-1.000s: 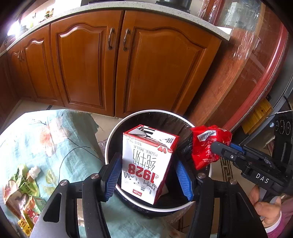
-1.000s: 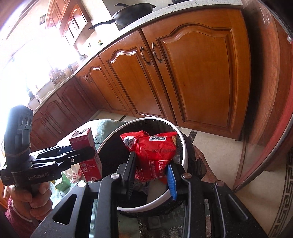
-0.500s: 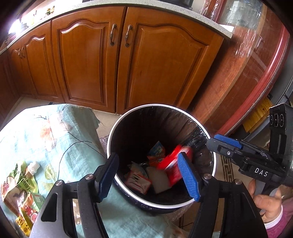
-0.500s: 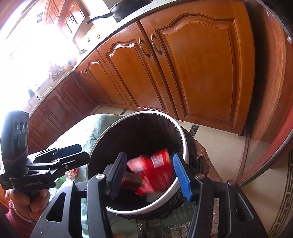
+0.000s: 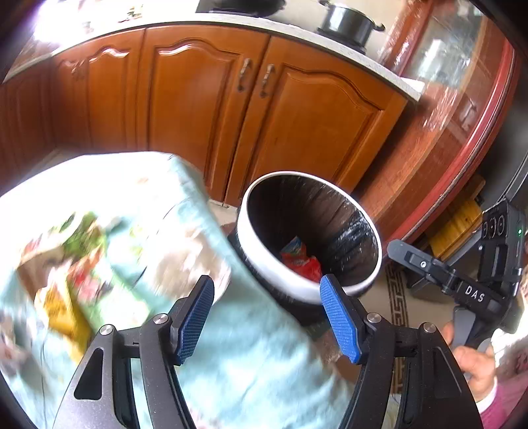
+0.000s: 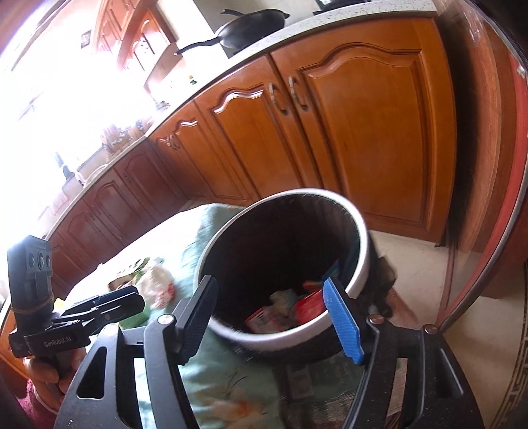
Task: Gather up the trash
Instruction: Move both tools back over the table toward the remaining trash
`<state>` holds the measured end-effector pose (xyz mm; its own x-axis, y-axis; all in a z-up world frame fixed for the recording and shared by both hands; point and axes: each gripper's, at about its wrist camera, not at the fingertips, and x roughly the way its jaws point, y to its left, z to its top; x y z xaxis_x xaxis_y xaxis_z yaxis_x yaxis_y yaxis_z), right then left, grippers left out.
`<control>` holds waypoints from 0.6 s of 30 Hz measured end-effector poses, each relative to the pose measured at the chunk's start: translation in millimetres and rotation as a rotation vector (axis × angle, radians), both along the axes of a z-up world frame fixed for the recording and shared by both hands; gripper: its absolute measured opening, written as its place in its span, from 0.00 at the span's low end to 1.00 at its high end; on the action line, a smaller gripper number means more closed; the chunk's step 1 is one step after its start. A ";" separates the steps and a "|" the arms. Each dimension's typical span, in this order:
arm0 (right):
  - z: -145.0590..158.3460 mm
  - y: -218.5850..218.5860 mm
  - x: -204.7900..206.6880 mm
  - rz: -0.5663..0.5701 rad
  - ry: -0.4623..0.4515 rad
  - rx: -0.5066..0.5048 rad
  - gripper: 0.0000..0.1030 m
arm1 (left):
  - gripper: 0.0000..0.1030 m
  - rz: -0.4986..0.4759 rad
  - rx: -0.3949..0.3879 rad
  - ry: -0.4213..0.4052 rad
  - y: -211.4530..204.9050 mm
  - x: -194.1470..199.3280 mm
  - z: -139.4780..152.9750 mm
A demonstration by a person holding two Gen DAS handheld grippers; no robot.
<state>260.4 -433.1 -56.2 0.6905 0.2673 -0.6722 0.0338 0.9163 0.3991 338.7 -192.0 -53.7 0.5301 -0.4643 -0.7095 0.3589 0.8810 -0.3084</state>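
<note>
A round bin [image 5: 346, 287] [image 6: 361, 264] with a white rim and black liner stands beside the table. Inside lie the red snack bag [image 5: 305, 265] [image 6: 308, 302], the milk carton [image 6: 260, 320] and other wrappers. My left gripper [image 5: 267, 316] is open and empty, over the table edge just left of the bin. My right gripper [image 6: 270, 316] hangs over the bin's near rim; its jaws are opening and nothing is between them. Blurred wrappers [image 5: 76, 283] [image 6: 155, 283] lie on the tablecloth. Each gripper shows in the other's view, the right gripper [image 5: 429, 267] and the left gripper [image 6: 109, 303].
The table wears a pale green flowered cloth [image 5: 247, 363] [image 6: 224, 389]. Wooden kitchen cabinets [image 5: 297, 125] [image 6: 363, 132] run behind the bin, with a pot [image 5: 346, 23] and a pan [image 6: 250, 29] on the counter. A glass-fronted cabinet [image 5: 462, 115] stands at the right.
The left gripper let the milk carton fall into the bin, then swung left over the table. The right gripper opened and dropped the red snack bag into the bin.
</note>
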 end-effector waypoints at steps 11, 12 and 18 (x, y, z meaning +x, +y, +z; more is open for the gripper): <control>-6.5 69.9 -26.6 0.110 0.014 0.013 0.67 | 0.64 0.114 -0.012 -0.012 74.3 -70.1 -8.7; -6.8 75.9 -27.3 0.121 0.014 0.011 0.67 | 0.64 0.127 -0.007 -0.014 81.1 -74.6 -8.8; -12.9 105.3 -28.2 0.167 0.026 0.017 0.68 | 0.64 0.220 -0.010 0.000 121.8 -102.9 -8.3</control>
